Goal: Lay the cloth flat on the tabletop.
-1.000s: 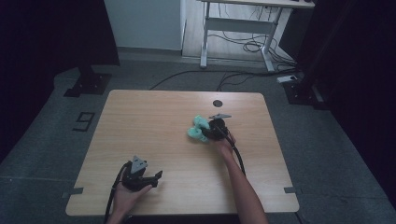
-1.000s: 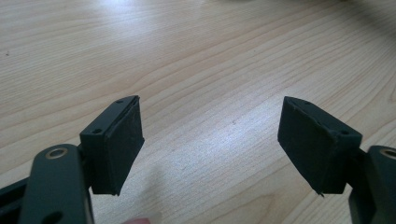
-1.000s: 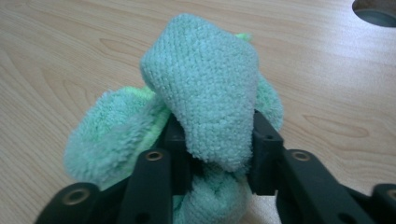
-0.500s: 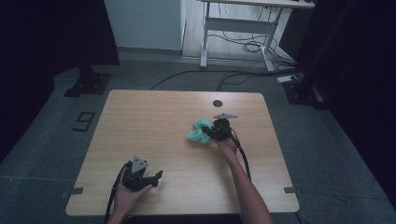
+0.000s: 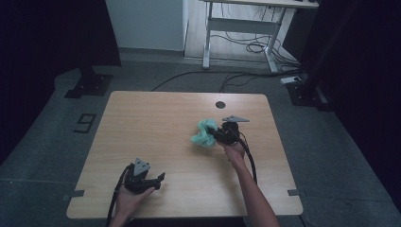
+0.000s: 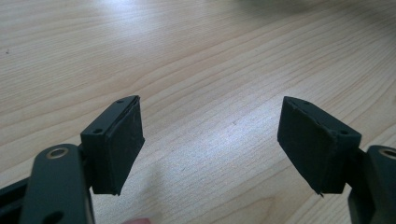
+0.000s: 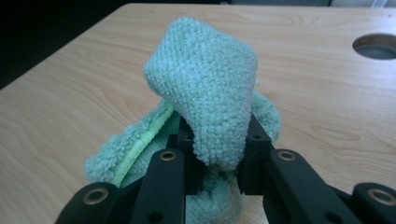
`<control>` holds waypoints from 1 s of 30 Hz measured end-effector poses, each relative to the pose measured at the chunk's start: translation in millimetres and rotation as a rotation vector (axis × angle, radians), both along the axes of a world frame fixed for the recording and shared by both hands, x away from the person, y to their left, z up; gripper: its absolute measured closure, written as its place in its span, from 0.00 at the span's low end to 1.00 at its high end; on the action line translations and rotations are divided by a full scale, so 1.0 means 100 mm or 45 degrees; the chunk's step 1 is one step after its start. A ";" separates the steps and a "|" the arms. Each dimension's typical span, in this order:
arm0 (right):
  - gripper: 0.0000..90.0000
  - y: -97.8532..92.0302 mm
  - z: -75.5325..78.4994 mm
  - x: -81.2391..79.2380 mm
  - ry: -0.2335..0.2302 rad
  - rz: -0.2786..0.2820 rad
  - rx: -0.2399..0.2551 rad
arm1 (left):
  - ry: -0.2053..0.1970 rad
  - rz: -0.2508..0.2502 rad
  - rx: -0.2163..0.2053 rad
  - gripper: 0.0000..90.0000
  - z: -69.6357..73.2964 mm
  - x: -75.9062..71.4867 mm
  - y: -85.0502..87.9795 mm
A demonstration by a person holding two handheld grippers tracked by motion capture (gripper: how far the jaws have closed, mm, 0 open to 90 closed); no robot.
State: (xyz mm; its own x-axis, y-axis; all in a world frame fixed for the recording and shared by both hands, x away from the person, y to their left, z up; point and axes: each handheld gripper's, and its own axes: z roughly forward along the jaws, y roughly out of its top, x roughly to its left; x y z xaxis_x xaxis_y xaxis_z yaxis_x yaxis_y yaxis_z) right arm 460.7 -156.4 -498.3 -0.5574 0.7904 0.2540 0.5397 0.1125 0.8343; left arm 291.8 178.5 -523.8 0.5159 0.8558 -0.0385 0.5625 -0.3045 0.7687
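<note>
Cloth (image 7: 205, 107): green microfibre, bunched right of the table's centre, one fold standing up.
Right gripper (image 7: 218, 163): jaws just closed, pinching that fold.
Left gripper (image 6: 210, 144): jaws wide, nothing between them, near front edge.
Table (image 5: 156, 118): light wood.

Each black hand-held gripper (image 5: 213, 135) carries a grey three-cornered plate, brass-ringed jaw links and a trailing black cable.
</note>
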 end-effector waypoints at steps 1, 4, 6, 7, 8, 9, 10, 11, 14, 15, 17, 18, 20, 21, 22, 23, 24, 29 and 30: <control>0.83 -0.01 0.02 -0.02 -0.012 0.003 0.004 | 0.000 0.003 -0.001 0.25 0.00 0.00 0.00; 0.83 -0.05 0.07 -0.09 -0.030 0.005 0.017 | -0.001 0.006 -0.004 0.25 0.00 0.00 0.00; 0.83 -0.09 0.10 -0.14 -0.040 0.003 0.036 | -0.001 0.006 -0.002 0.25 0.00 0.00 0.00; 0.83 -0.10 0.10 -0.15 -0.045 0.003 0.039 | -0.002 0.005 -0.003 0.25 0.00 0.00 0.00; 0.83 -0.11 0.11 -0.18 -0.049 0.005 0.043 | -0.002 0.006 -0.003 0.25 0.00 0.00 -0.01; 0.83 -0.12 0.12 -0.20 -0.056 0.007 0.046 | -0.002 0.005 0.000 0.25 0.00 0.00 -0.01; 0.83 -0.13 0.13 -0.22 -0.062 0.011 0.050 | -0.003 0.005 0.000 0.25 0.00 0.00 -0.02; 0.83 -0.13 0.15 -0.25 -0.064 0.016 0.053 | -0.005 0.005 0.000 0.25 0.00 0.00 -0.02; 0.83 -0.15 0.18 -0.32 -0.088 0.027 0.072 | -0.004 0.001 0.002 0.25 -0.01 0.00 -0.03; 0.83 -0.15 0.18 -0.32 -0.088 0.027 0.072 | -0.002 0.000 0.002 0.25 -0.01 0.00 -0.03; 0.83 -0.15 0.17 -0.37 -0.093 0.032 0.081 | -0.002 -0.001 0.001 0.25 -0.01 -0.01 -0.04; 0.83 -0.15 0.17 -0.39 -0.092 0.035 0.084 | -0.003 -0.001 -0.001 0.25 0.00 -0.01 -0.04; 0.83 -0.15 0.15 -0.44 -0.091 0.037 0.096 | -0.006 -0.001 -0.002 0.25 0.00 -0.01 -0.05; 0.83 -0.15 0.15 -0.44 -0.091 0.037 0.096 | -0.005 -0.004 -0.001 0.25 0.00 -0.01 -0.05; 0.83 -0.15 0.15 -0.47 -0.090 0.039 0.102 | -0.007 -0.006 -0.001 0.25 0.00 -0.01 -0.06; 0.83 -0.15 0.14 -0.49 -0.092 0.041 0.107 | -0.007 -0.008 0.000 0.26 0.00 -0.01 -0.06; 0.83 -0.15 0.14 -0.52 -0.094 0.045 0.113 | -0.010 -0.007 -0.004 0.26 0.00 -0.02 -0.07; 0.83 -0.14 0.14 -0.68 -0.107 0.066 0.138 | -0.011 -0.019 -0.011 0.26 0.01 -0.03 -0.10; 0.83 -0.13 0.14 -0.71 -0.110 0.067 0.140 | -0.010 -0.023 -0.015 0.26 0.01 -0.03 -0.12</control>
